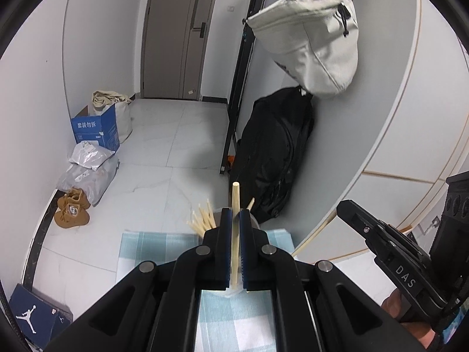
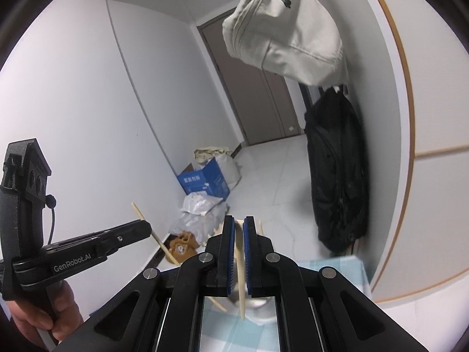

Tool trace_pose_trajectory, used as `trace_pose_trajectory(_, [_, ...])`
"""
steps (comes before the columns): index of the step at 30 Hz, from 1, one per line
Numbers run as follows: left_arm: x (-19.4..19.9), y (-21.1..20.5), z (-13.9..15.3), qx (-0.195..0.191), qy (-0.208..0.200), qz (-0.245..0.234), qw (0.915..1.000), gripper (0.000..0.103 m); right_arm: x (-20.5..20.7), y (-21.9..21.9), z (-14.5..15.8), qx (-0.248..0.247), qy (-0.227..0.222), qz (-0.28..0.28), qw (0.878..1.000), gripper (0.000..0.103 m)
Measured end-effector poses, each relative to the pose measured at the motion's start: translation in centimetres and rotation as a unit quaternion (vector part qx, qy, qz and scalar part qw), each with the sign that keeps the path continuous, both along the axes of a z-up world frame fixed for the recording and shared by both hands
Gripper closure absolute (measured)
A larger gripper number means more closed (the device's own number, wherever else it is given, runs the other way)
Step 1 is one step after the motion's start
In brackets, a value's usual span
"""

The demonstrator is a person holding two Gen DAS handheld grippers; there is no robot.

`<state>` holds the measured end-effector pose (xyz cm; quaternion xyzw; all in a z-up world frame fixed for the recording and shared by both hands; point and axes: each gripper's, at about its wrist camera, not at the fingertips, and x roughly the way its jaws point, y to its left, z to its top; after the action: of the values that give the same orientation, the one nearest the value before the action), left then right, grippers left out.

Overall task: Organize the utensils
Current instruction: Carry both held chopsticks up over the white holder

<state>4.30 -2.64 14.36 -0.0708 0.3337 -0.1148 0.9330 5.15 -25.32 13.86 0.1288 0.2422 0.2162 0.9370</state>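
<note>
Two black hand-held tongs with blue pads work above a surface covered by a blue and white checked cloth (image 1: pixel 152 243), in a white-walled hallway. The left tongs (image 1: pixel 235 214) are clamped together on a single pale wooden chopstick (image 1: pixel 236 196), which stands nearly upright between the pads with its blunt end rising above them. Just beyond the left tongs a holder cup (image 1: pixel 218 212) sits on the cloth, mostly hidden, with a bundle of chopsticks (image 1: pixel 202 220) fanning out of its top to the left. The right tongs (image 2: pixel 239 228) are clamped on another chopstick (image 2: pixel 241 281), held slightly tilted with its lower tip hanging down over the cloth beside a pale rounded object that is too blurred to identify. In the right wrist view the left tongs appear at the left edge, gripped by a bare hand (image 2: pixel 44 314), their chopstick slanting through them. Behind, on the tiled floor (image 1: pixel 176 146), lie a blue cardboard box (image 1: pixel 96 130), grey plastic parcels (image 1: pixel 88 173) and a pair of tan shoes (image 1: pixel 71 209). A pale canvas bag (image 1: pixel 313 38) hangs on the right wall above a black bag (image 1: pixel 275 152). A brown door (image 1: pixel 176 29) closes the far end.
</note>
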Motion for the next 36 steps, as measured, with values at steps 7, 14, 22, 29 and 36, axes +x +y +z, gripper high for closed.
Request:
trace_pose_trajectory(7, [2.3,0.1,2.2,-0.009,-0.019,0.008,0.9998,0.102,3.1,0.5,2.5,-0.01,-0.015,0.002,1.0,0.098])
trace_pose_trajectory(14, [5.3,0.3,1.4,-0.022,-0.02,0.021,0.9994,0.102,5.8,1.5,3.8,-0.037,-0.026,0.006,0.999,0.098])
trace_pose_trajectory(22, [8.1,1.6,-2.2,-0.058,0.009,0.036,0.9976,0.102,8.4,2.5,3.1,-0.071,-0.025,0.017,0.997,0.098])
trace_pose_trajectory(29, [9.3,2.1,-4.3,-0.068,0.022,0.045,0.9964,0.102,9.5,4.0,1.6,-0.102,-0.014,0.034,0.994,0.098])
trace_pose_trajectory(36, [9.8,2.8,-5.6,-0.074,0.039,0.045,0.9955,0.102,10.0,5.4,0.2,-0.118,0.002,0.054,0.992,0.098])
